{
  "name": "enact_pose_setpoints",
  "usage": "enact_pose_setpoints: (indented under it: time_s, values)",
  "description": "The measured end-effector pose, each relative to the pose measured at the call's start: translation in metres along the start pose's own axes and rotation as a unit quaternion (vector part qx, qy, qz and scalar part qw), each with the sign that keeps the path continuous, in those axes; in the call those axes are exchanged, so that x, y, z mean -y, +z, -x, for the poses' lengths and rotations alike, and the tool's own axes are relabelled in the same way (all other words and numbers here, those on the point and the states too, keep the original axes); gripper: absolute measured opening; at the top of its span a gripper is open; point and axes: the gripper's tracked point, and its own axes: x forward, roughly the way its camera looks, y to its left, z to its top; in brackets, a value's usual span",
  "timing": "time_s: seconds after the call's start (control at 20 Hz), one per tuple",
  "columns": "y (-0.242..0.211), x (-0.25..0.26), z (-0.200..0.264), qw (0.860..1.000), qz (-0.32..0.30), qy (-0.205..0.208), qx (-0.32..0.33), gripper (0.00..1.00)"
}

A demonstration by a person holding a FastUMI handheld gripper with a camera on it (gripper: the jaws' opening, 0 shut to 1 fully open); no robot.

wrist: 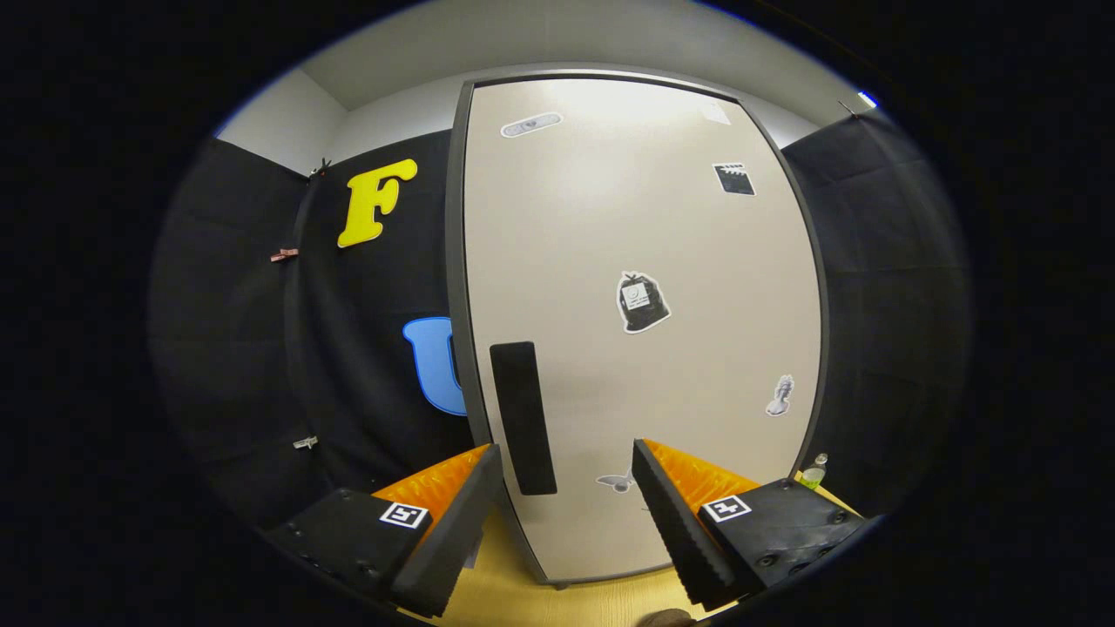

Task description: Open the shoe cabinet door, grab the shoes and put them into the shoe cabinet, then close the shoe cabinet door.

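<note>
Shoe cabinet [640, 331] fills the centre of the frame, its pale door [610, 218] shut, so nothing inside can be seen. A dark handle [523, 418] runs upright at the door's lower left, just ahead of the gripper [566, 514], whose fingers stand spread wide, holding nothing. Stickers [643, 302] dot the door. Wooden desk [557, 601] below; a small bottle [814, 473] at lower right; black cloth walls either side.
</note>
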Motion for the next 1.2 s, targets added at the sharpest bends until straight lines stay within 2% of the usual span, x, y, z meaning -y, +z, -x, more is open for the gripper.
enact_pose_setpoints:
  time_s: [0.5, 0.65, 0.8, 0.85, 0.95, 1.05, 1.2]
  values:
    - [-0.011, -0.016, -0.050, 1.000, 0.019, -0.007, -0.008, 0.97]
    - [-0.011, -0.015, -0.057, 1.000, 0.018, -0.014, -0.006, 0.80]
    - [-0.011, -0.016, -0.060, 1.000, 0.021, -0.016, -0.004, 0.78]
    - [-0.010, -0.016, -0.059, 0.999, 0.025, -0.020, -0.001, 0.63]
    - [-0.008, -0.024, -0.065, 0.999, 0.033, -0.009, 0.004, 0.58]
    - [-0.009, -0.022, -0.059, 0.999, 0.042, -0.018, 0.005, 0.40]
    - [-0.011, -0.022, -0.059, 0.999, 0.041, -0.021, -0.001, 0.36]
